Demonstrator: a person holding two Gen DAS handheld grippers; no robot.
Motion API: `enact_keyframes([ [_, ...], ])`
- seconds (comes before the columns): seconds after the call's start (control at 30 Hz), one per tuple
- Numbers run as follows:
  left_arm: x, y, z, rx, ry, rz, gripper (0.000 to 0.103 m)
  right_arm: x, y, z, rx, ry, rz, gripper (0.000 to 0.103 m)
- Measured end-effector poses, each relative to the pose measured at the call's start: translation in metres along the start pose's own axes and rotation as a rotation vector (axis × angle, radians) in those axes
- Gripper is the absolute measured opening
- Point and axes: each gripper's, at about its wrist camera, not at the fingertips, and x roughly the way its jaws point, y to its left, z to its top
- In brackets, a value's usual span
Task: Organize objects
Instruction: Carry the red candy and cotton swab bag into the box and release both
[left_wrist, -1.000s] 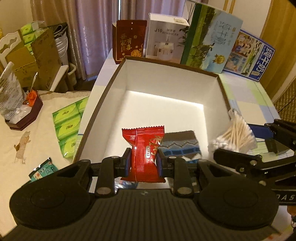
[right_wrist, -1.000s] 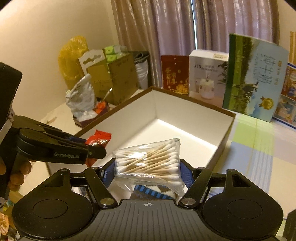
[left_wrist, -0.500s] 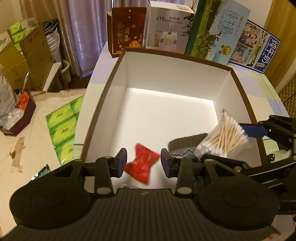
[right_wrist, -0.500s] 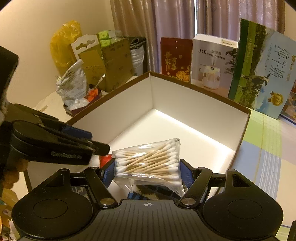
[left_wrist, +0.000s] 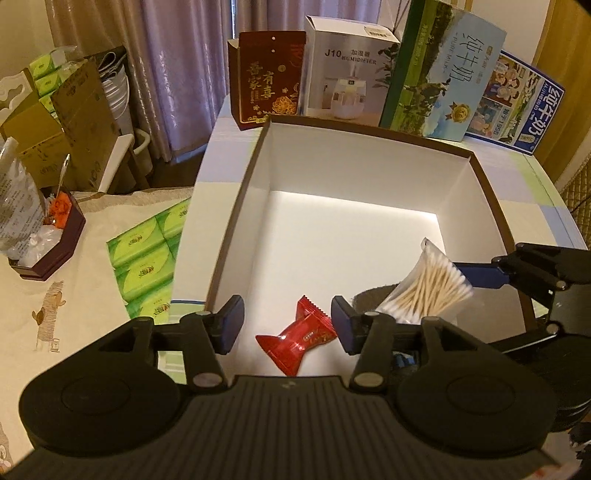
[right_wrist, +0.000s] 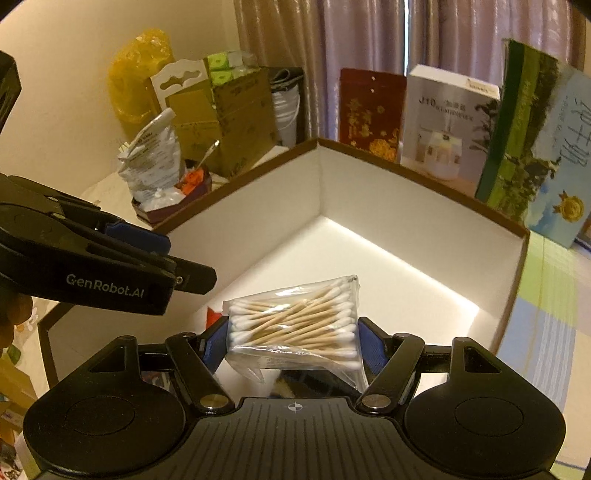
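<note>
A large white box with a brown rim (left_wrist: 236, 206) stands on the table. A red wrapped candy (left_wrist: 297, 341) lies on the box floor near the front wall, below my open, empty left gripper (left_wrist: 287, 325). My right gripper (right_wrist: 293, 341) is shut on a clear bag of cotton swabs (right_wrist: 295, 325) and holds it above the box floor; the bag also shows in the left wrist view (left_wrist: 424, 291). A dark knitted item (left_wrist: 369, 297) lies in the box under the bag, mostly hidden.
Behind the box stand a red pouch (left_wrist: 267, 92), a white humidifier carton (left_wrist: 345, 85) and milk cartons (left_wrist: 443, 70). Left of the box lie green tissue packs (left_wrist: 147, 258), a dark tray with wrappers (left_wrist: 48, 236) and brown cardboard boxes (left_wrist: 74, 122).
My left gripper opened and let go of the red candy, which fell to the box floor. Both grippers moved forward over the box; the right still holds the swab bag.
</note>
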Motion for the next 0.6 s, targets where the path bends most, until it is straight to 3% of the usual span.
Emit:
enact_keyframes([
  [0.03,-0.001,0.001,0.0,-0.004,-0.003,0.002,0.05,0.0,0.001,0.001,0.0,-0.011,-0.004,0.084],
  [0.1,-0.002,0.003,0.0,-0.008,-0.007,0.009,0.054,-0.004,0.004,0.0,-0.007,-0.036,-0.003,0.09],
  [0.27,-0.006,0.006,0.0,-0.019,-0.007,0.003,0.058,-0.013,0.004,-0.002,-0.012,-0.035,-0.007,0.092],
  [0.43,-0.016,0.001,-0.004,-0.015,-0.024,0.003,0.072,-0.035,0.0,-0.012,0.02,-0.037,-0.01,0.093],
  [0.6,-0.029,-0.006,-0.01,-0.011,-0.028,-0.002,0.076,-0.059,-0.003,-0.02,0.062,-0.051,-0.009,0.094],
])
